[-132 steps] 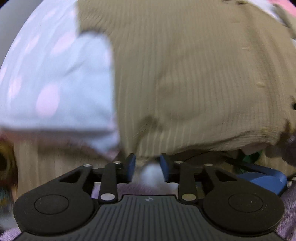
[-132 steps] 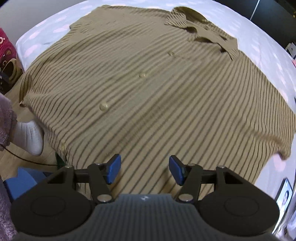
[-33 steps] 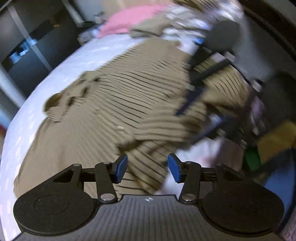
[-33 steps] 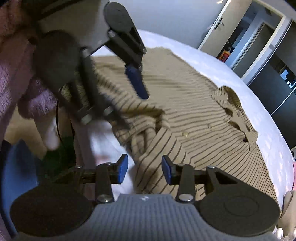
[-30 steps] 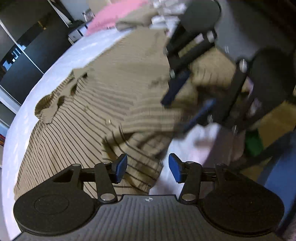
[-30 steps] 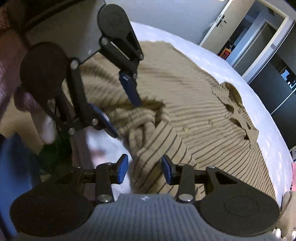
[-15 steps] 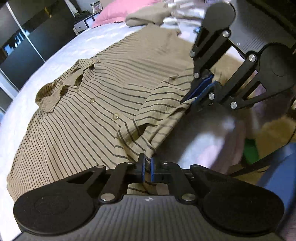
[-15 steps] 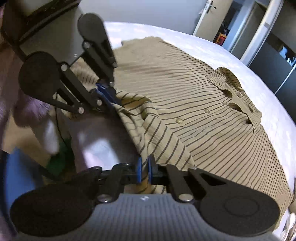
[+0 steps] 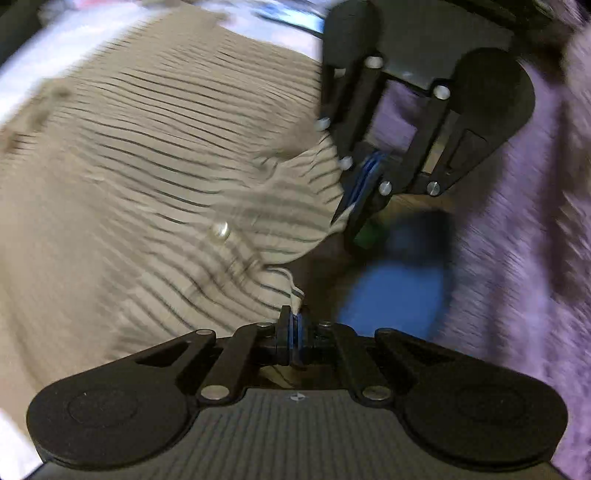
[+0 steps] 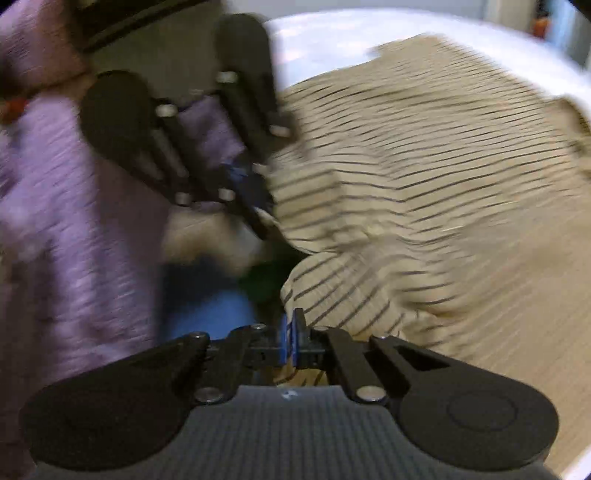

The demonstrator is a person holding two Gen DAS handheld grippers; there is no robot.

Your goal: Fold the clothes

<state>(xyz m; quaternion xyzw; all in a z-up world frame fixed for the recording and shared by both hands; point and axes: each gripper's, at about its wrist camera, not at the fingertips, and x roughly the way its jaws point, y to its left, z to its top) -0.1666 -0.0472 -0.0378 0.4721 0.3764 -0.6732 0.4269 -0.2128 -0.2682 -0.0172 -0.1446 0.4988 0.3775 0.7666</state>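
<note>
In the left wrist view, the left gripper [image 9: 294, 325] is pinching the hem of the striped shirt [image 9: 155, 155], its blue pads pressed together with only a thin sliver of cloth between them. Further along the same hem from that pinch, the right gripper [image 9: 364, 181] is clamping the edge too, and the fabric between the two is sagging in a loose scoop. A pale button [image 9: 219, 230] is sitting on the shirt just inside the hem. The rest of the shirt is lying spread over the white bed [image 9: 55, 48], heavily blurred.

In the right wrist view, the right gripper [image 10: 291, 332] is closed on the hem corner nearest it, and the left gripper [image 10: 251, 188] is gripping the hem beyond. The shirt [image 10: 424, 177] is trailing away from the hem across the bed [image 10: 332, 33].

Both bites look shallow, so a quick pull may be tugging the hem free. Uneven carrying would likely be skewing the fold, and the slack middle could be bunching under it.
</note>
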